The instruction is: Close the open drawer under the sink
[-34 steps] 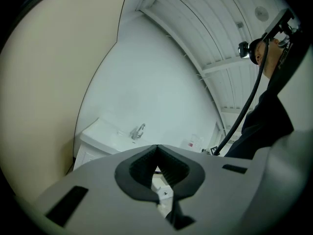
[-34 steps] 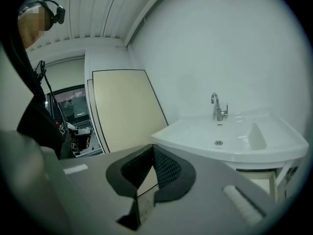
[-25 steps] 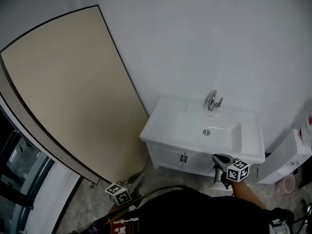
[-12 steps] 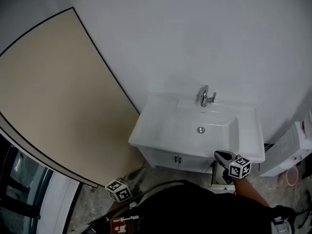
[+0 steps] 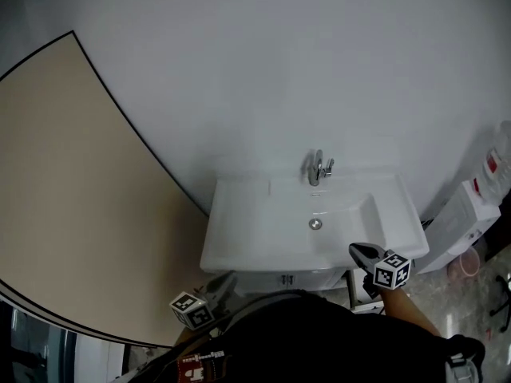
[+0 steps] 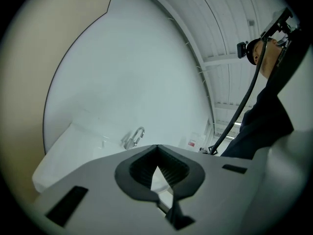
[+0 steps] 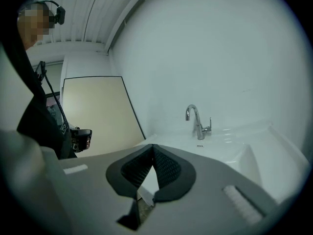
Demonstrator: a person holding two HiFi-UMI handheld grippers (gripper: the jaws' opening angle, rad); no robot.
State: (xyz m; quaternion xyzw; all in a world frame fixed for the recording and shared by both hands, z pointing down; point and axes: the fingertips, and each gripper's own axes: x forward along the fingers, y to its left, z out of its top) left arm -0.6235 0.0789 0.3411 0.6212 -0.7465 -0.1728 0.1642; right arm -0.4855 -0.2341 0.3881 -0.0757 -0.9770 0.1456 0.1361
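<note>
The person is stepping closer: the glossy white, rectangular sink [image 5: 239, 242] with its curved chrome faucet [image 5: 318, 168] is now overhanging the cabinet front [image 5: 287, 279]. The left gripper [image 5: 226, 279] and right gripper [image 5: 357, 251] are both pinched together, empty, at its front edge. The drawer beneath is staying hidden, probably still open.

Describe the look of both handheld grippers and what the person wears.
Both the left gripper and right gripper have pale grey bodies with dark ribbed pads. Each carries a white cube printed with black square markers. The person wears a dark top; a black cable hangs beside it.
</note>
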